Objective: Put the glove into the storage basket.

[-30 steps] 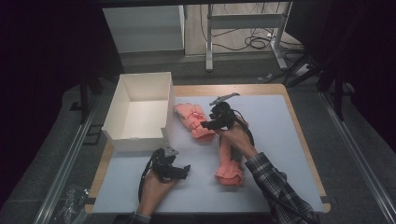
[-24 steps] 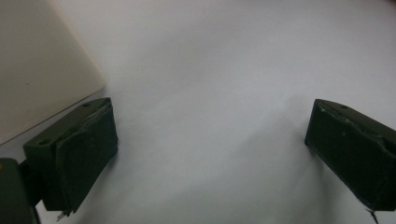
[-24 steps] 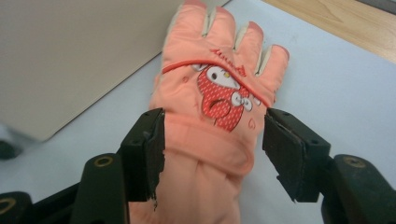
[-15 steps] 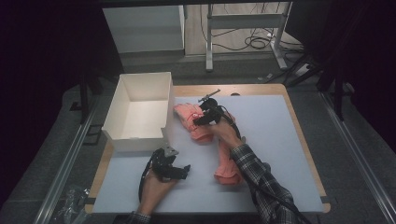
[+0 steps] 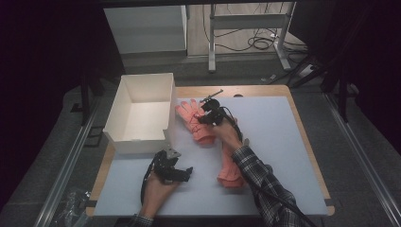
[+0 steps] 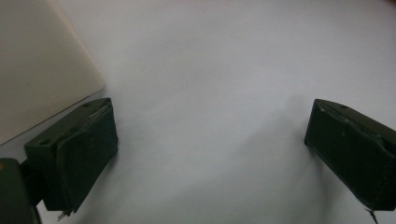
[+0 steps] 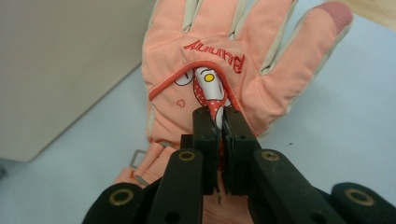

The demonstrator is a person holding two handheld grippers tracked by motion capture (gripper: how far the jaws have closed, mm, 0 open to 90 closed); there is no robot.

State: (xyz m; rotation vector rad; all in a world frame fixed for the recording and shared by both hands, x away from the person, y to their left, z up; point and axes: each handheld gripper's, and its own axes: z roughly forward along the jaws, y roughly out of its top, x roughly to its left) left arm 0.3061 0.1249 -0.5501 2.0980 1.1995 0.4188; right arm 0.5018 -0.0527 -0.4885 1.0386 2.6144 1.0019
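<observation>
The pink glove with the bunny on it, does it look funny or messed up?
A little. The right gripper has just closed, its fingers pinching the pink padded glove at the dotted patch, bunching the fabric into a ridge. No tear shows.

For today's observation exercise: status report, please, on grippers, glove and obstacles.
Right gripper has just closed, pinching the near glove at its back. Left gripper open over the mat. White box beside the glove; second glove under the forearm.

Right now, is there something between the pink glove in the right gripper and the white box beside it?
Nothing visible stands between them. The right gripper has just closed on the glove, and only bare mat separates it from the open white box.
</observation>
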